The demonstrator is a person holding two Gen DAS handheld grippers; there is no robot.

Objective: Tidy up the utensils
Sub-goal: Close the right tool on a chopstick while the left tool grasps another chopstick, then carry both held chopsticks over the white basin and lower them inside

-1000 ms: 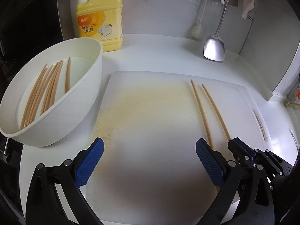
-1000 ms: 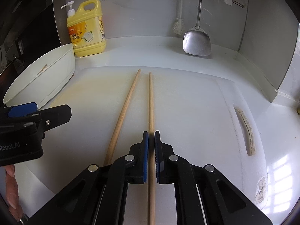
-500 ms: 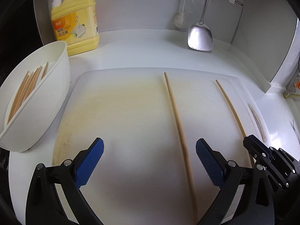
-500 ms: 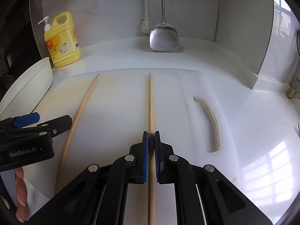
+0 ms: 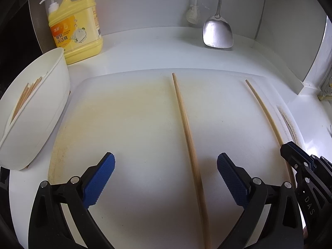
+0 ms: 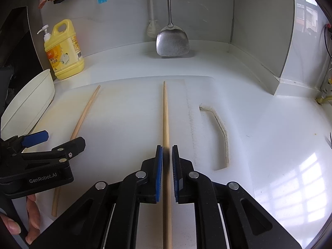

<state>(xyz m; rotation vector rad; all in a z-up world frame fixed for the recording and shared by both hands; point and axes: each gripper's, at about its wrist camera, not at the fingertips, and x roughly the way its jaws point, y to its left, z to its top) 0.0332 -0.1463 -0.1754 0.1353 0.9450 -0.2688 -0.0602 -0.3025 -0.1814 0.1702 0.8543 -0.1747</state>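
Note:
Two wooden chopsticks lie on a white cutting board (image 5: pixel 134 124). One chopstick (image 5: pixel 187 137) lies between the wide-open fingers of my left gripper (image 5: pixel 166 175), untouched. The other chopstick (image 6: pixel 165 124) runs between the pads of my right gripper (image 6: pixel 167 166), whose jaws have parted slightly, with small gaps on both sides. It also shows in the left wrist view (image 5: pixel 263 109), with the right gripper (image 5: pixel 298 161) at its near end. A white bowl (image 5: pixel 41 108) at left holds several chopsticks (image 5: pixel 25 95).
A yellow dish soap bottle (image 5: pixel 76 25) stands at the back left. A metal spatula (image 5: pixel 216 31) hangs against the back wall. The board's handle slot (image 6: pixel 220 132) lies right of the right gripper. The wall corner rises at right.
My right gripper's jaws have opened slightly around the chopstick they held shut before. Over the last second the two chopsticks have been drawn apart, the held one carried right. My left gripper stays open.

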